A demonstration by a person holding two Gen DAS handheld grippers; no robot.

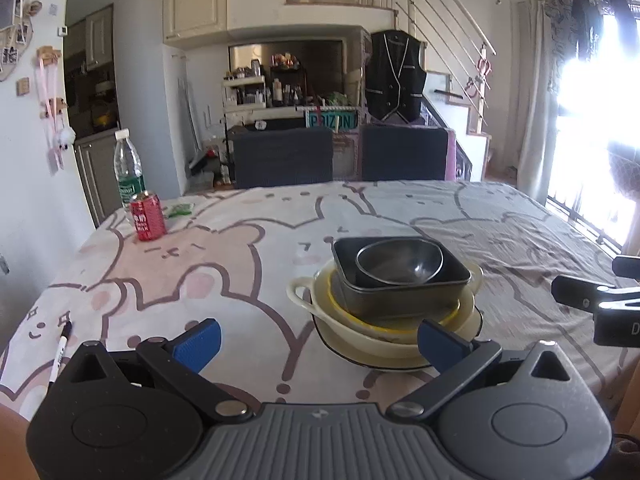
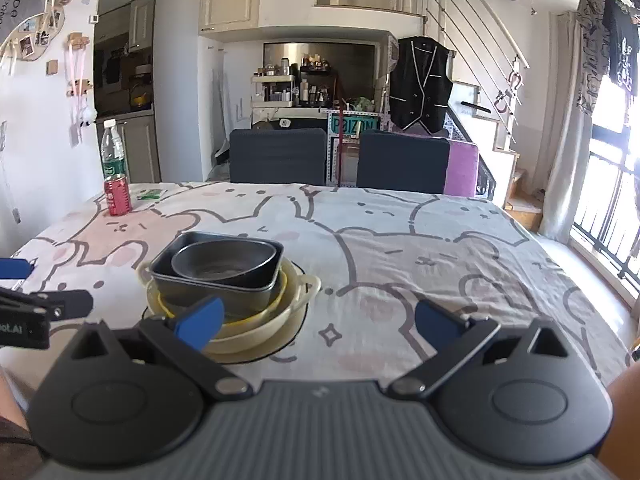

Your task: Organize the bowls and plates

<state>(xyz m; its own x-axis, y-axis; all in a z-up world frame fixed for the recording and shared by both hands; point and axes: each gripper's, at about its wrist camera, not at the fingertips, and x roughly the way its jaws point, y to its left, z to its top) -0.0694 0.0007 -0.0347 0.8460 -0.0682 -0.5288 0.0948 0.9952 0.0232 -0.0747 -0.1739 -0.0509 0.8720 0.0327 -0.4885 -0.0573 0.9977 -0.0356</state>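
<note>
I see the nested stack, with the round metal bowl [image 1: 399, 261] in the square dark pan [image 1: 400, 276], ahead-right of my wide-open left gripper [image 1: 318, 340]; my wide-open right gripper [image 2: 318, 320] has the stack ahead-left, equally near.

Left gripper [image 1: 319, 344]: black hinged arms, each ending in a blue ribbed pad [image 1: 202, 344].
Left gripper base: grey ribbed plate between two round black housings, silver pivot screws beside the plate.
Right gripper [image 2: 319, 322]: same build, blue pads [image 2: 204, 320], black arms, grey ribbed base.
Marking: white lettering on the left gripper's black side, only partly legible.
</note>
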